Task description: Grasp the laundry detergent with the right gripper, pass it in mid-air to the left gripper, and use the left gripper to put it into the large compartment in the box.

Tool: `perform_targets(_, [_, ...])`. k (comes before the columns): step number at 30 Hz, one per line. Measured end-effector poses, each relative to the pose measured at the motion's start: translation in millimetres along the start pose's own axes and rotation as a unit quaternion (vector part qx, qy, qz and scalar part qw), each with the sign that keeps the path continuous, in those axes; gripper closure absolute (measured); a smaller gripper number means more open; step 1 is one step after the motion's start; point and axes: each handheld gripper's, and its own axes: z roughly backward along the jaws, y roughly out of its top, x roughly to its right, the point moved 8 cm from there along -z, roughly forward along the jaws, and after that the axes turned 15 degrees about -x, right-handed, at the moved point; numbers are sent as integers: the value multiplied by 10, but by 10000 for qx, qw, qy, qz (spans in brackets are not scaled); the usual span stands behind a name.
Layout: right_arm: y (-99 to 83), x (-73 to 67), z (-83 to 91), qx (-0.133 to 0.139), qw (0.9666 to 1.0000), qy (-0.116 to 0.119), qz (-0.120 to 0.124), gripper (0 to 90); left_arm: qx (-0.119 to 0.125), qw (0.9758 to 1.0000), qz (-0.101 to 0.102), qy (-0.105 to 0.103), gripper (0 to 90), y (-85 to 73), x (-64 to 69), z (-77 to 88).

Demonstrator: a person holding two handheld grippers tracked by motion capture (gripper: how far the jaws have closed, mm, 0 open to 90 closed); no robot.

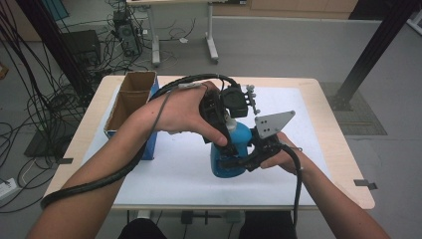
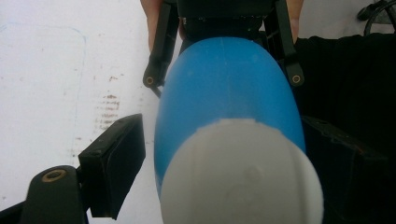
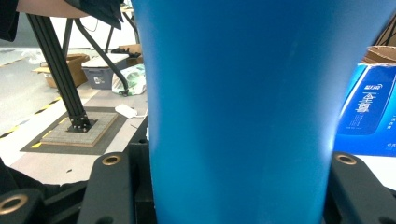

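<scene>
Bottle [image 1: 230,152]: blue body, white cap [image 2: 240,175], standing upright on the white-covered worktop [image 1: 174,174], caught between both tongs.

Right tongs [image 1: 234,162] come in level from the bottle's right, low on the body, clenched on it. In the right gripper view the blue wall sits tight between the two black jaws, no gap either side. Reads as the anchor: holds the body so it can't spin or tip.

Left tongs [image 1: 224,134] come down from above, jaws straddling the cap. In the left gripper view the left pad [image 2: 114,163] stands clear of the bottle, white worktop visible between; the right pad is dark, contact not readable. So released, not yet gripping, though lined up on the cap.

Judgement: a cap-twist setup, base fixed low, top grip high for torque.

Open cardboard box [image 1: 130,102] with a blue carton sits beyond the left tongs, well apart, not involved.
</scene>
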Motion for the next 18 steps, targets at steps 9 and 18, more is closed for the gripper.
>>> perform_targets(9, [-3, 1, -5, -9, 10000, -16, 9, 441, -30, 10000, -27, -28, 255, 14, 5, 5])
perform_targets(18, [-16, 8, -11, -28, 10000, -16, 3, 441, -89, 9999, -23, -64, 297, 9, 4, -3])
